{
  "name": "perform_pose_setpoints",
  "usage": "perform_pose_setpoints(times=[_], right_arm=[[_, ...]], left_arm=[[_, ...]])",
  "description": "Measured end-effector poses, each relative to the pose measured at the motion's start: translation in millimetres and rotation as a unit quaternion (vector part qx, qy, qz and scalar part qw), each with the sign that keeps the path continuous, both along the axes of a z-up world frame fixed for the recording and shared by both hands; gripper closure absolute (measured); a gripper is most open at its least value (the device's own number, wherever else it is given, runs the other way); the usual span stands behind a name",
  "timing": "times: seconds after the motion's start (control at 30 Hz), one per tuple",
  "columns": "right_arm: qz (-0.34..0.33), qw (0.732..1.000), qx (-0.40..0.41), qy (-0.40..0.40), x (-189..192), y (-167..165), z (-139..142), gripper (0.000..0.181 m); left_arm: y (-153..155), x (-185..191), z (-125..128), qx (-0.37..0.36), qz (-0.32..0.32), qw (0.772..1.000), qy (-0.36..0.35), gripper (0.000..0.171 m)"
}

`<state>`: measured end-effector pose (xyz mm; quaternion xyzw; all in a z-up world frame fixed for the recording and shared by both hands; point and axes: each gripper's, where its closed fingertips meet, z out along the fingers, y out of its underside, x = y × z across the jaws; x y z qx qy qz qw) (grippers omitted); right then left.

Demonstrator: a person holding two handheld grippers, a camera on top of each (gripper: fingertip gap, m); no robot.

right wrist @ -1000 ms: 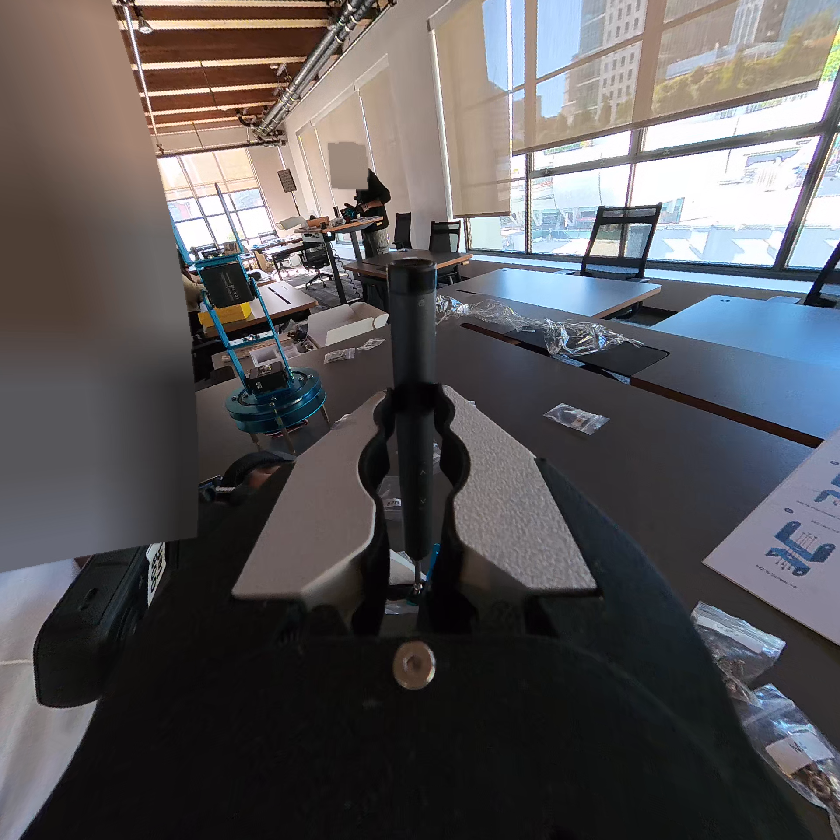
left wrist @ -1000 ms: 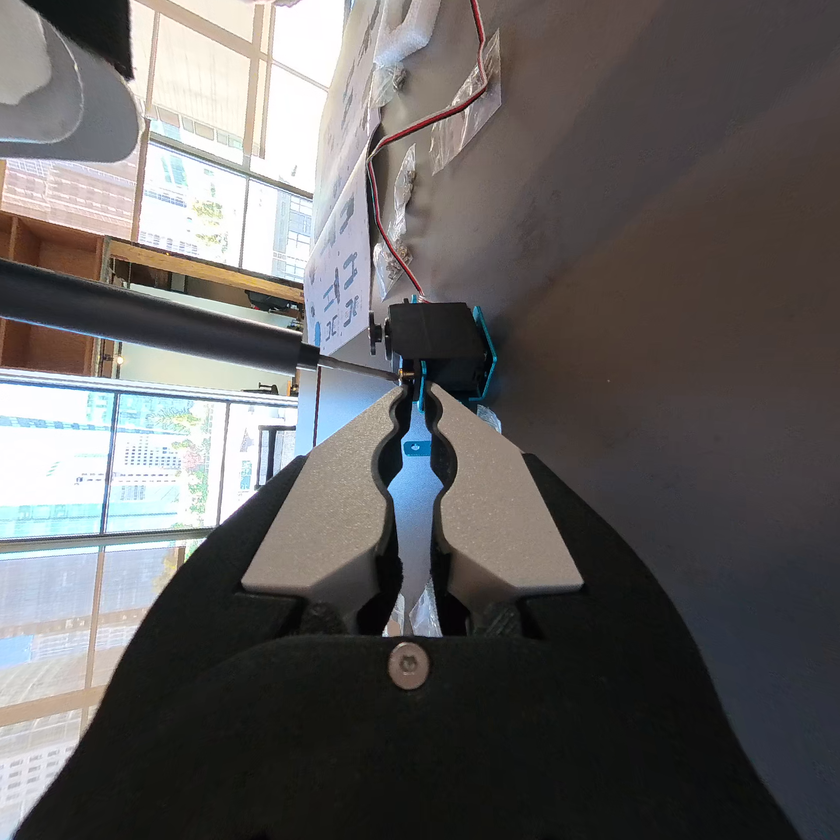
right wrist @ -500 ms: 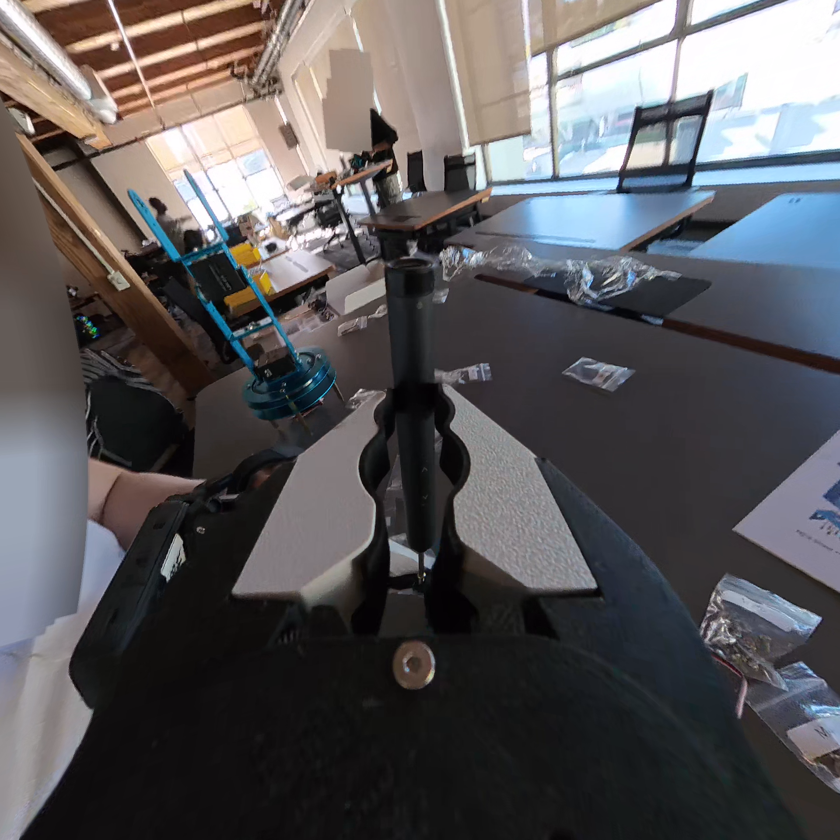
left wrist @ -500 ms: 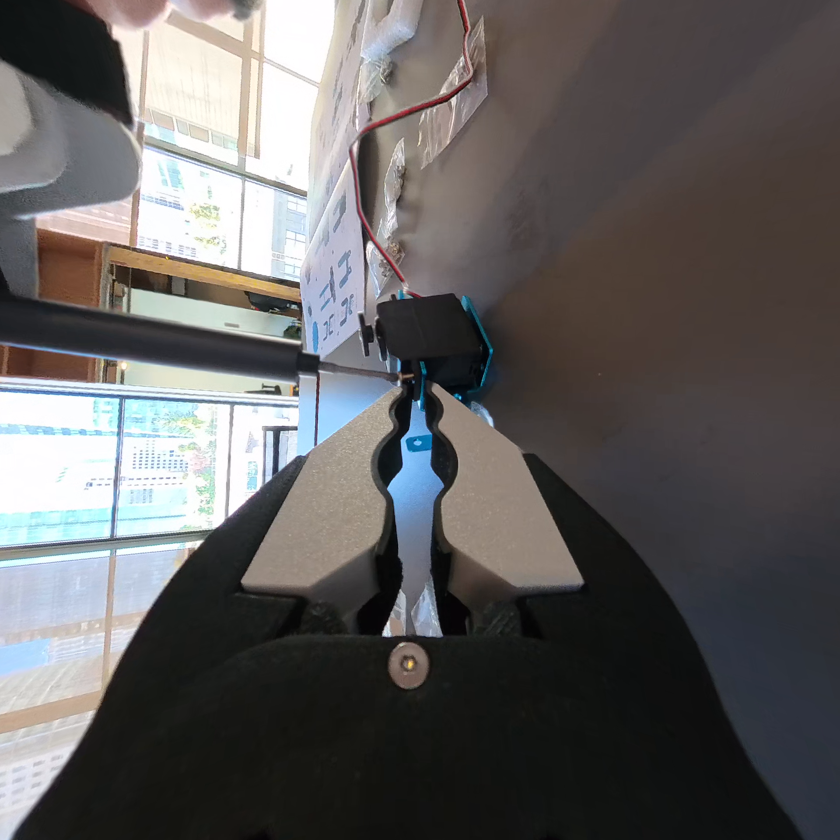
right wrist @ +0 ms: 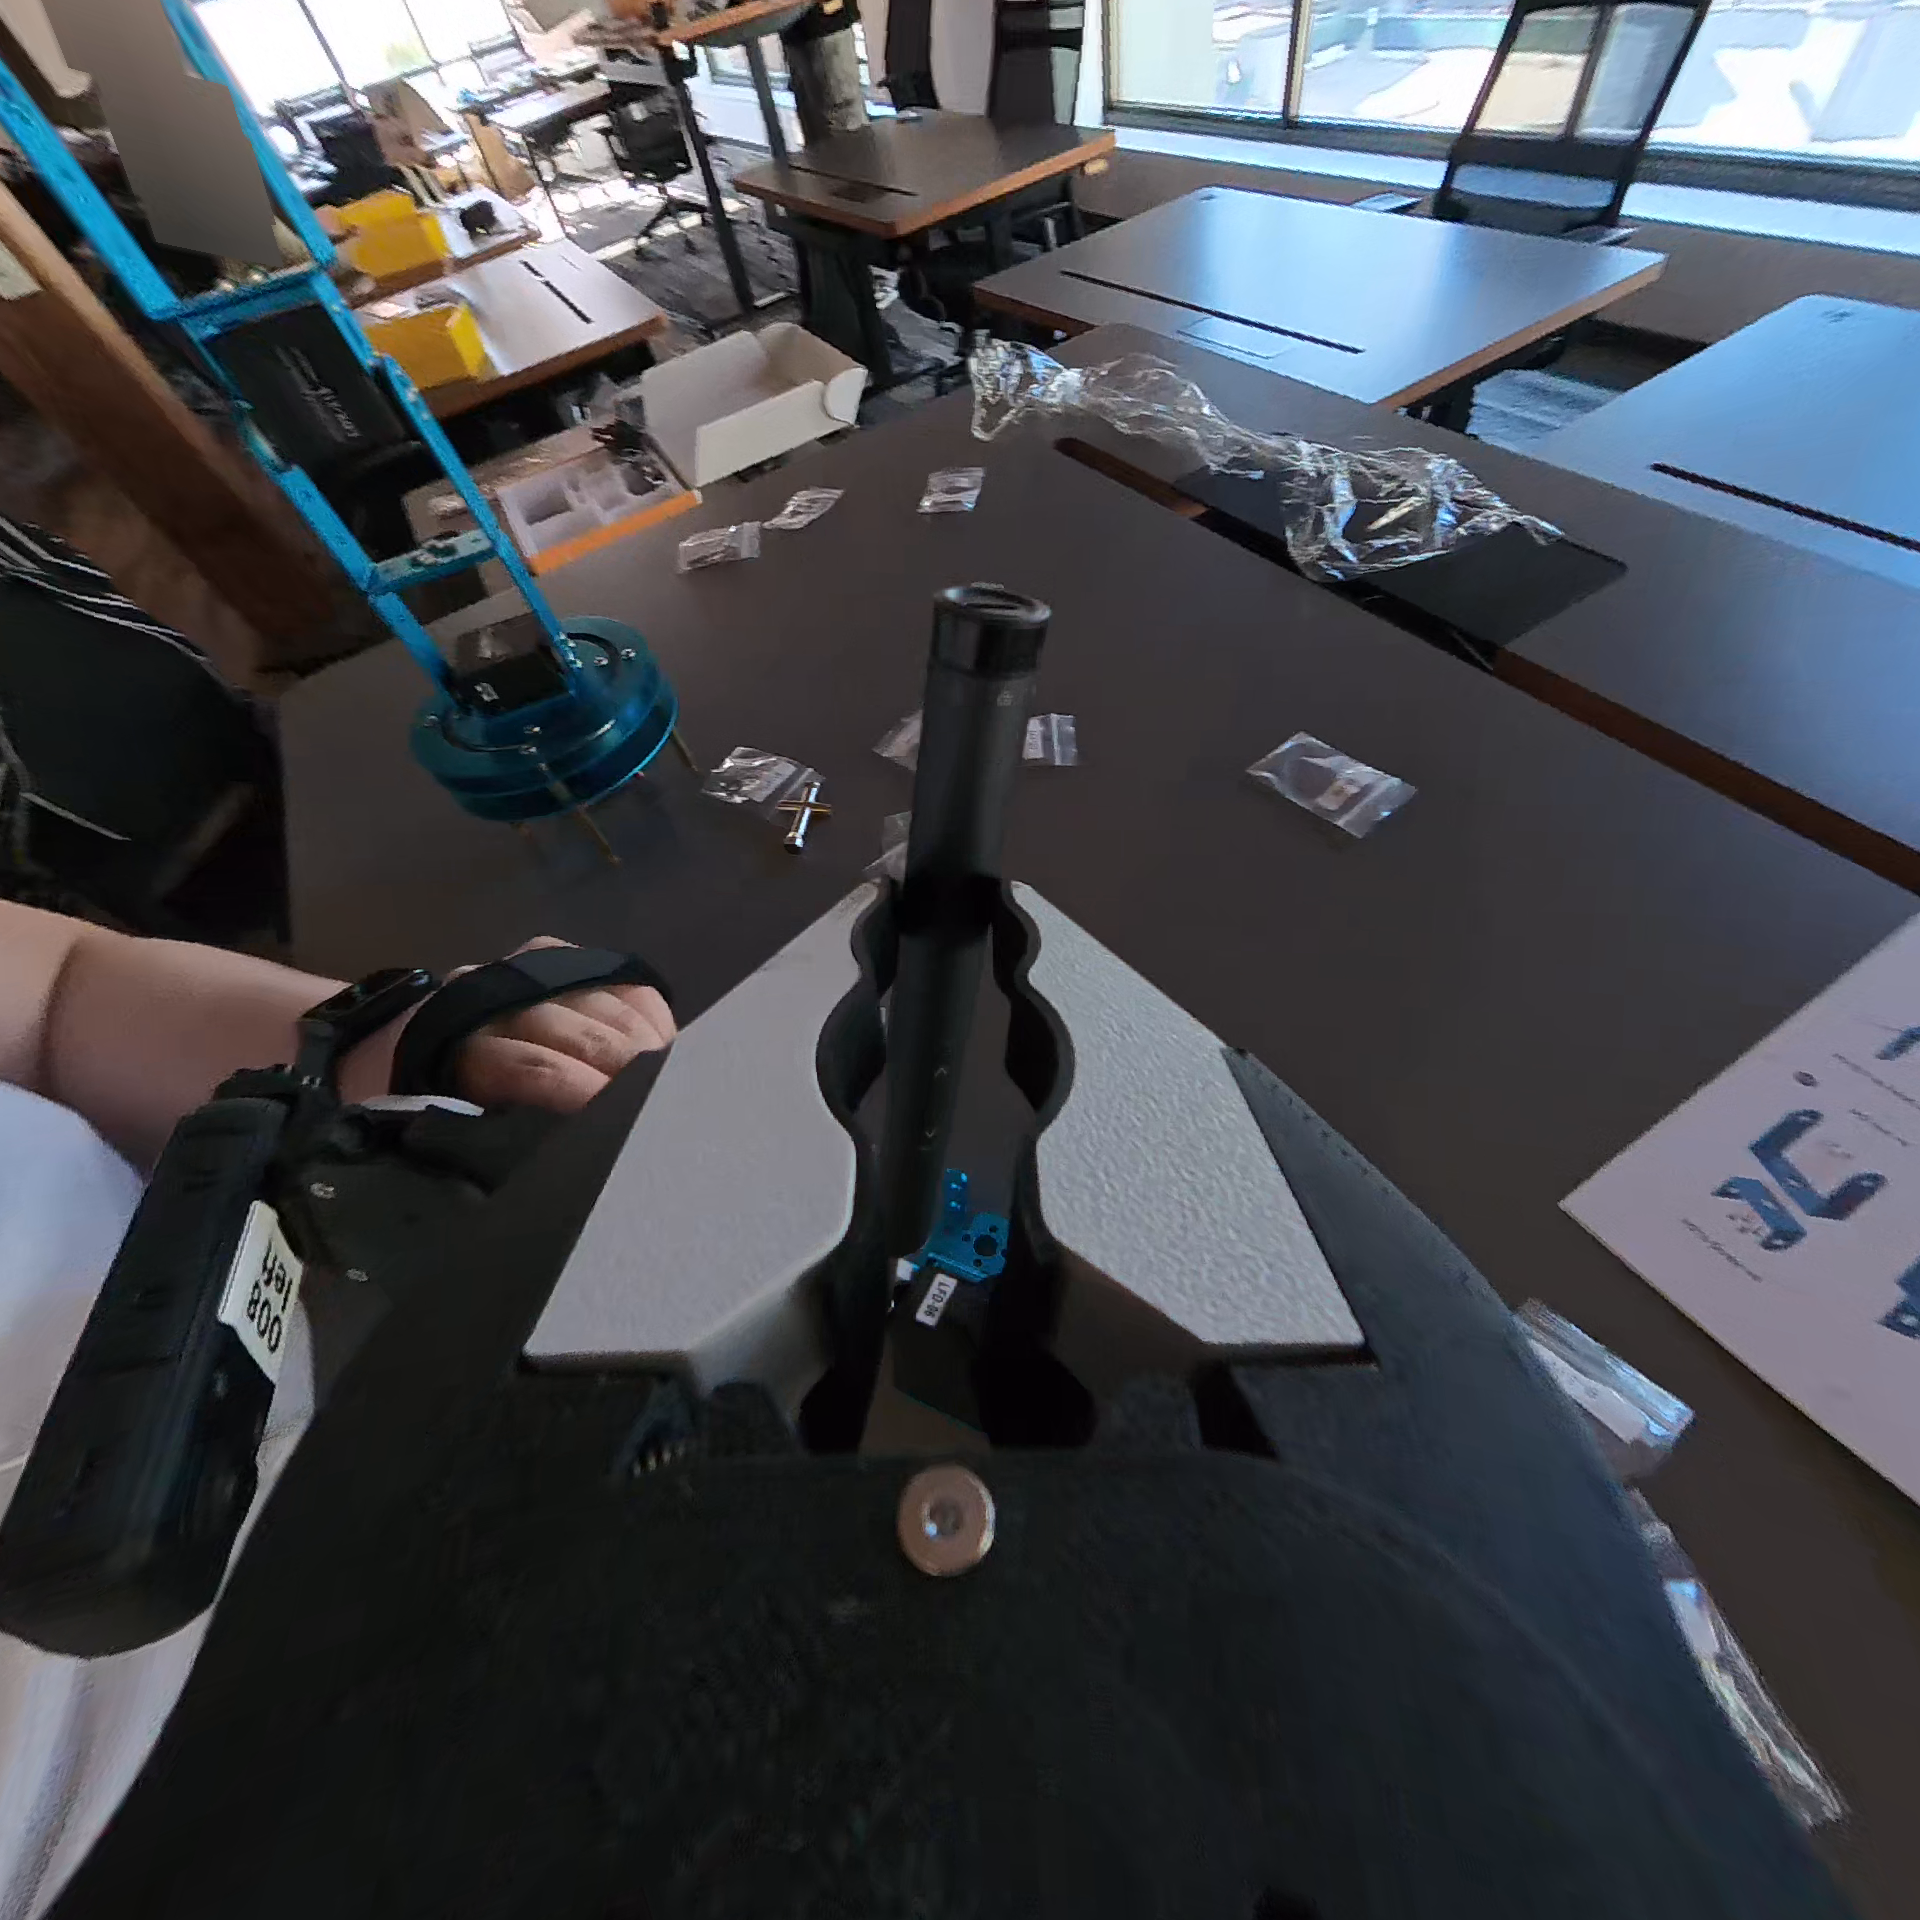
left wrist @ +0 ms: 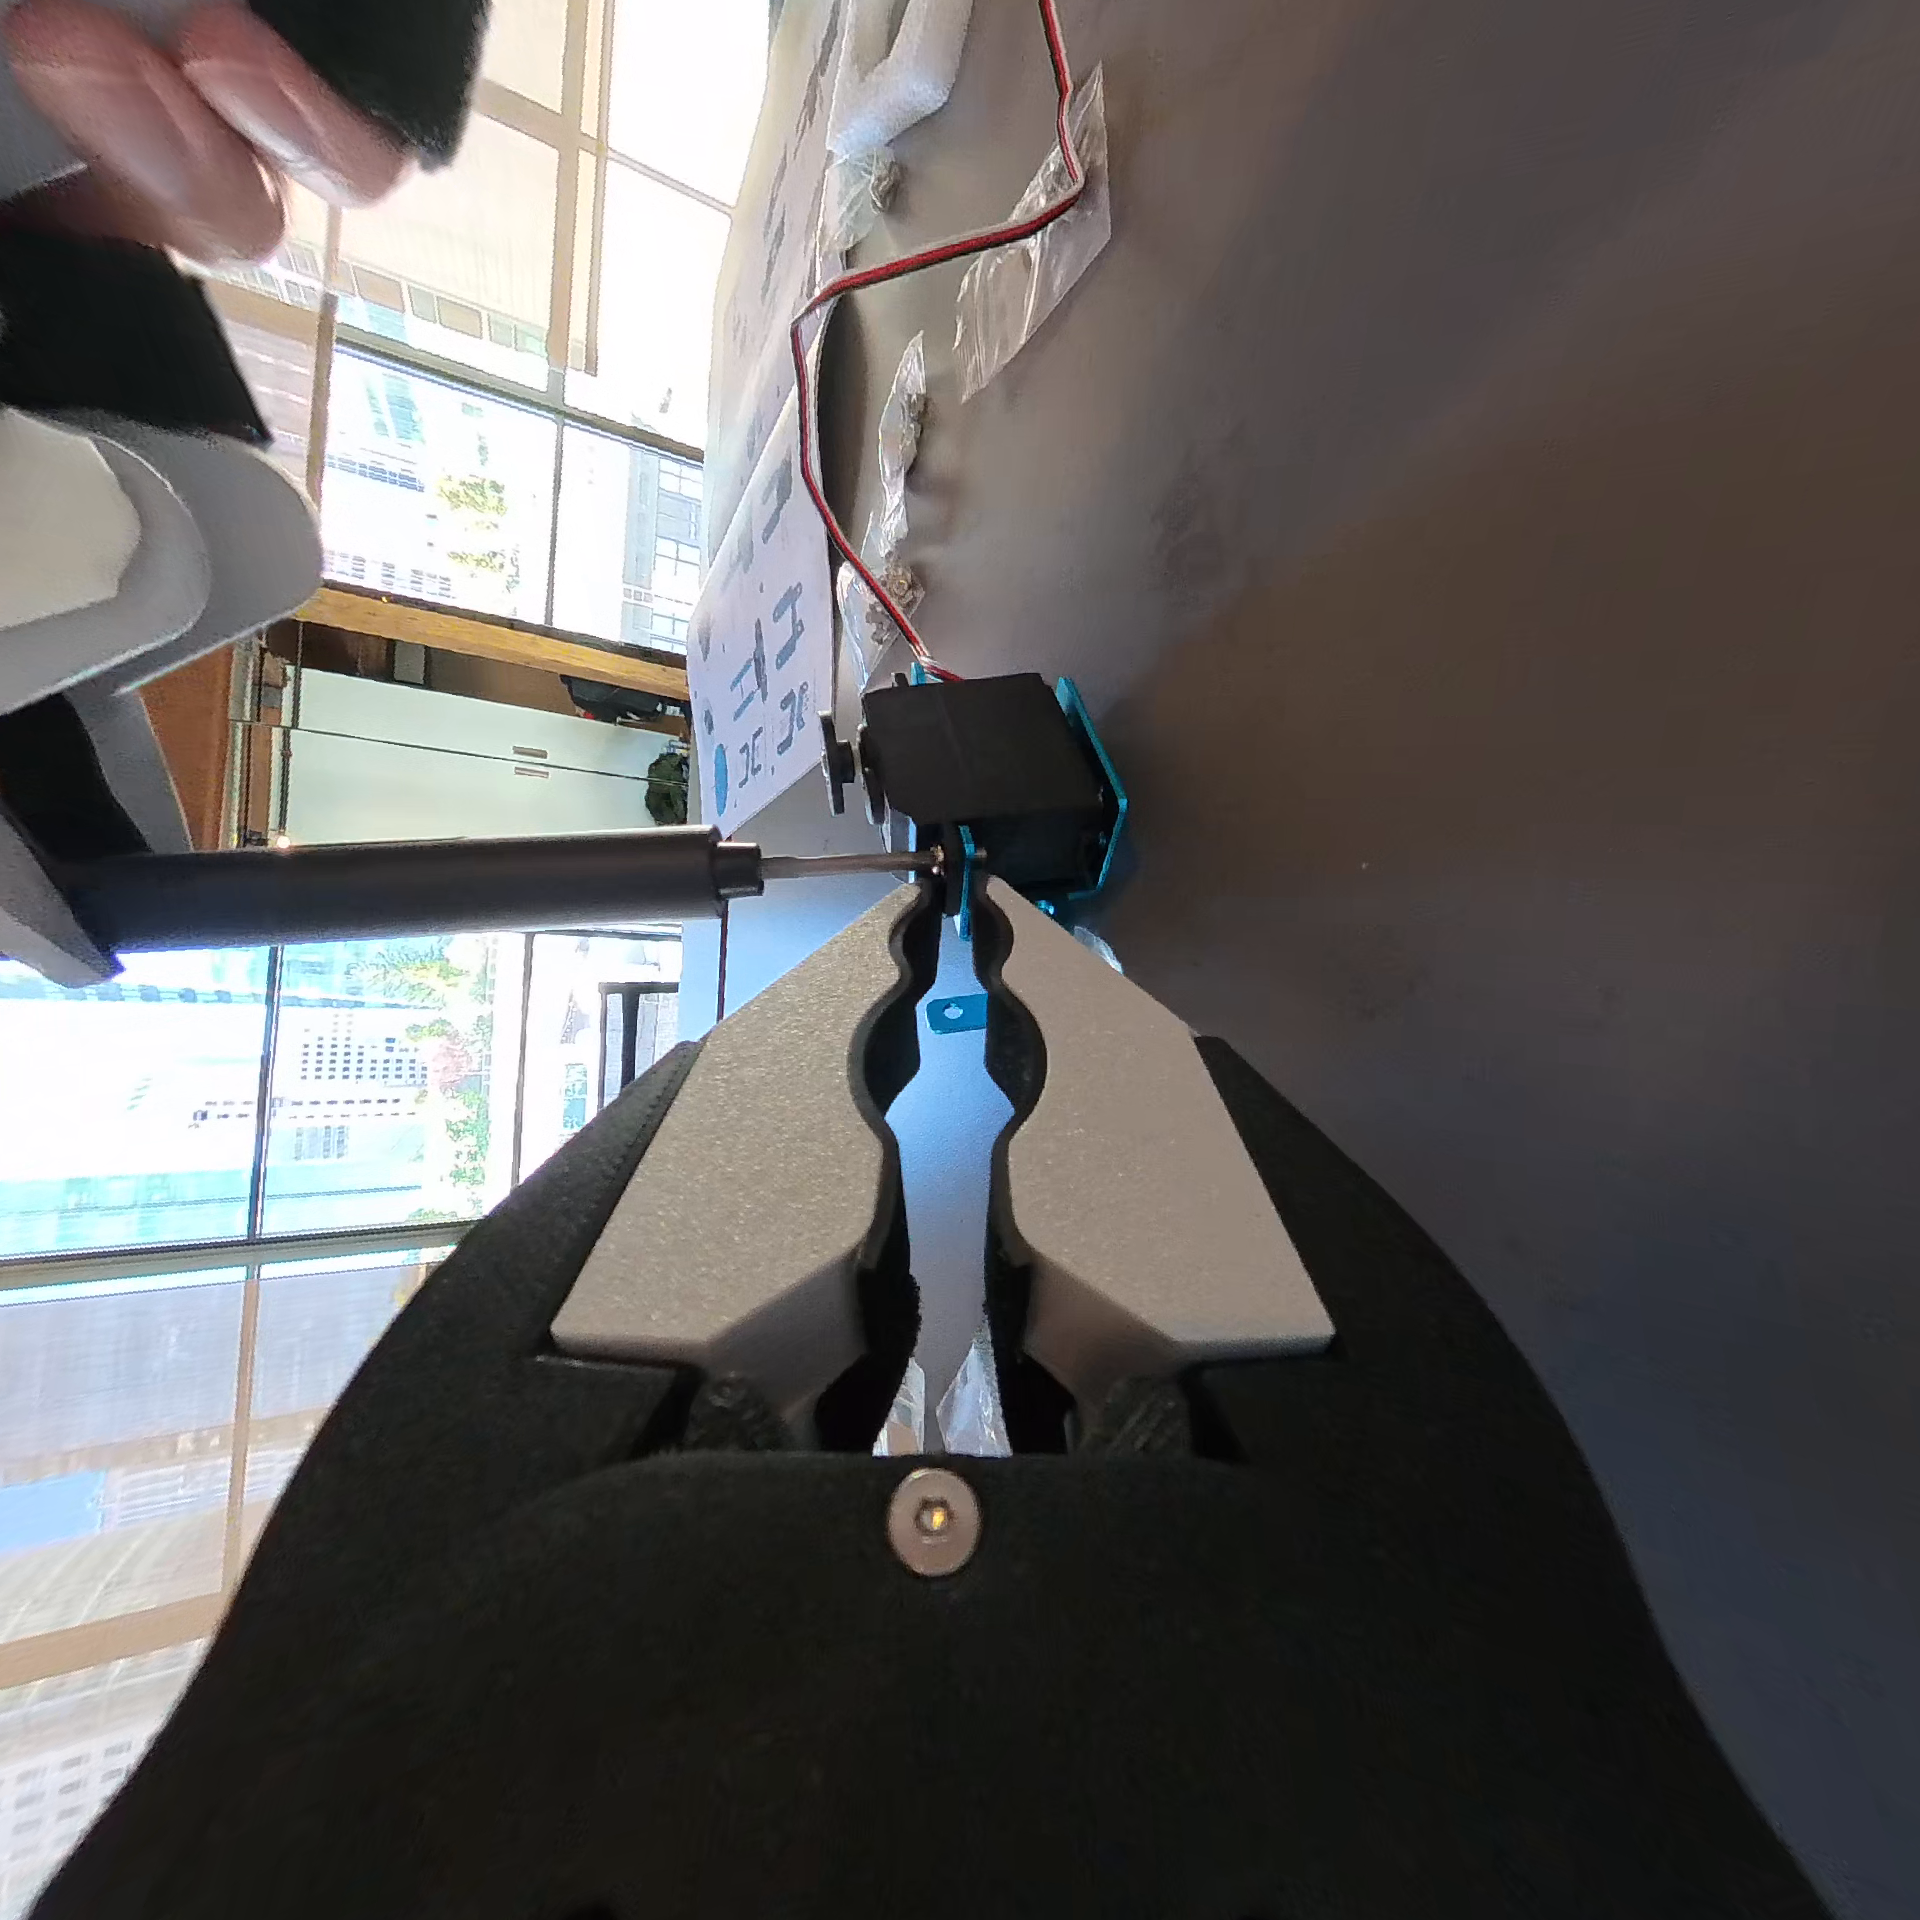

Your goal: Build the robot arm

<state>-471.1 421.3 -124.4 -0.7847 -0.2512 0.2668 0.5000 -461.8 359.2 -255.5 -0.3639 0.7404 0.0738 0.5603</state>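
A blue bracket (left wrist: 971, 891) carrying a black servo (left wrist: 982, 764) is pinched at the tips of the left gripper (left wrist: 956, 914), against the dark table (left wrist: 1507, 727). A dark screwdriver (right wrist: 956, 894) is clamped in the right gripper (right wrist: 951, 914), its bit meeting a screw (left wrist: 938, 854) on the bracket. Small clear bags (right wrist: 1330, 795) holding hardware lie scattered farther off, near an open white box (right wrist: 748, 405).

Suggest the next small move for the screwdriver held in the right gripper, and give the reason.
Probably turn the screwdriver in place with light pressure. Its bit tip already meets the small screw on the blue bracket, which the left gripper pinches beside the black servo. The right gripper is closed on the driver's barrel, so nothing seems to need repositioning.
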Motion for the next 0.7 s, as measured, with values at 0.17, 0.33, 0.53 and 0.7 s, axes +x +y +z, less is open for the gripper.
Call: perform_pose_setpoints(times=[0.17,0.33,0.53,0.7], right_arm=[[-0.05,0.999,0.013,-0.017,7.6,-4.5,1.1,0.163],[-0.022,0.994,0.109,-0.004,-5.0,-38.3,15.7,0.165],[-0.073,0.973,0.218,0.018,12.5,-78.3,19.2,0.165],[-0.107,0.953,0.277,0.062,27.6,-105.2,15.8,0.165]], left_arm=[[-1.0,0.5,-0.7,0.0,-0.003,1.0,-0.001,0.167],[0.4,0.2,1.0,-0.016,0.0,1.0,-0.009,0.167],[-1.8,2.0,2.9,-0.025,-0.004,1.0,-0.017,0.166],[-6.2,5.6,5.1,-0.027,-0.011,0.999,-0.025,0.164]])
